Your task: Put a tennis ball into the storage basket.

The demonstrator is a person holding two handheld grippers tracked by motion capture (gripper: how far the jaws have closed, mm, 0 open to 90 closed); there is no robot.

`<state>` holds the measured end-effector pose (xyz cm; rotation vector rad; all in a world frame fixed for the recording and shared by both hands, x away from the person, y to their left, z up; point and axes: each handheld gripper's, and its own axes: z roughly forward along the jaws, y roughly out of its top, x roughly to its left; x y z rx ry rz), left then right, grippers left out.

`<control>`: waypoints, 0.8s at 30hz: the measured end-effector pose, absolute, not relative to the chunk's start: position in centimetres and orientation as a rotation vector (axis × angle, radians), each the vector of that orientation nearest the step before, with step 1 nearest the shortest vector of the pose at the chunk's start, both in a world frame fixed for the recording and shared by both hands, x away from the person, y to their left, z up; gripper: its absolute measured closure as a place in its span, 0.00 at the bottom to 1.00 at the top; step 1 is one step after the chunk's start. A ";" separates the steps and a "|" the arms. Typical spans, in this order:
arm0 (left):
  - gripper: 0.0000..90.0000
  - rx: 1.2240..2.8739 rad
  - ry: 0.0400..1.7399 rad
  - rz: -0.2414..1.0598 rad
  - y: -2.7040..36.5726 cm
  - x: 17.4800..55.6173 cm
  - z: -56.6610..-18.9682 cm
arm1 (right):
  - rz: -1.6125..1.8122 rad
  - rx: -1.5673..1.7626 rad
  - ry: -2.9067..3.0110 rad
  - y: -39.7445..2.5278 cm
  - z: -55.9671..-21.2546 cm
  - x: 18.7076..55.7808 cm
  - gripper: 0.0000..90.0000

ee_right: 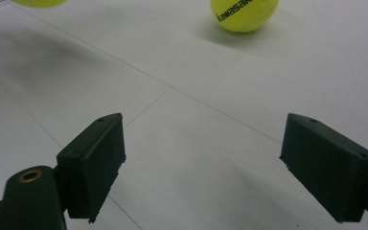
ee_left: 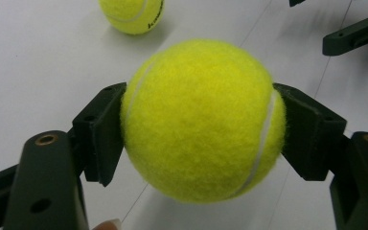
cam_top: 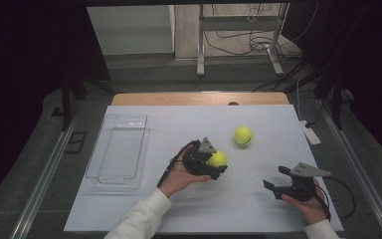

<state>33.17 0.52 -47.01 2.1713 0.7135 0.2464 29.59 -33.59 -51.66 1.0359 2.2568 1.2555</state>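
My left gripper (cam_top: 216, 163) is shut on a yellow tennis ball (cam_top: 218, 159) near the middle of the white table. In the left gripper view the ball (ee_left: 203, 120) sits squeezed between both black pads (ee_left: 100, 132), slightly above the surface. A second tennis ball (cam_top: 243, 135) rests on the table farther back and right; it is also at the top of the left gripper view (ee_left: 132, 14) and the right gripper view (ee_right: 243, 13). My right gripper (cam_top: 274, 178) hovers open at the front right, nothing between its pads (ee_right: 96, 163).
A clear plastic tray (cam_top: 119, 149) lies on the left side of the table. A small white object (cam_top: 311, 133) sits at the right edge. Beyond the table are a metal stand (cam_top: 238, 35) and loose cables on the floor.
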 end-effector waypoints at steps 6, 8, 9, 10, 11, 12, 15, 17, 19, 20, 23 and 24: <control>0.29 2.142 0.725 0.266 1.1 33.1 -46.4 | 1.257 1.037 2.255 -33.6 -51.6 29.6 0.18; 0.29 2.130 0.728 0.268 1.3 33.1 -46.2 | 1.257 1.036 2.254 -33.6 -51.6 29.6 0.18; 0.29 2.125 0.729 0.266 1.5 33.1 -46.1 | 1.257 1.035 2.255 -33.6 -51.6 29.6 0.18; 0.29 2.120 0.728 0.265 1.6 33.1 -46.0 | 1.257 1.035 2.254 -33.6 -51.6 29.6 0.18; 0.29 2.111 0.733 0.265 1.8 33.1 -45.8 | 1.258 1.037 2.254 -33.6 -51.6 29.5 0.18; 0.29 2.111 0.733 0.265 1.8 33.1 -45.8 | 1.258 1.037 2.254 -33.6 -51.6 29.5 0.18; 0.29 2.097 0.739 0.256 2.1 33.1 -45.7 | 1.254 1.040 2.254 -33.6 -51.6 29.5 0.18; 0.29 2.096 0.739 0.259 2.2 33.1 -45.7 | 1.257 1.041 2.254 -33.6 -51.6 29.5 0.18; 0.29 2.092 0.735 0.259 2.3 33.0 -45.7 | 1.257 1.040 2.253 -33.6 -51.6 29.5 0.18; 0.29 2.092 0.735 0.259 2.3 33.0 -45.7 | 1.254 1.040 2.255 -33.6 -51.6 29.5 0.18; 0.29 2.081 0.728 0.260 2.4 33.0 -45.6 | 1.255 1.038 2.254 -33.6 -51.6 29.5 0.18; 0.29 2.076 0.729 0.260 2.4 32.9 -45.5 | 1.255 1.038 2.253 -33.6 -51.6 29.5 0.18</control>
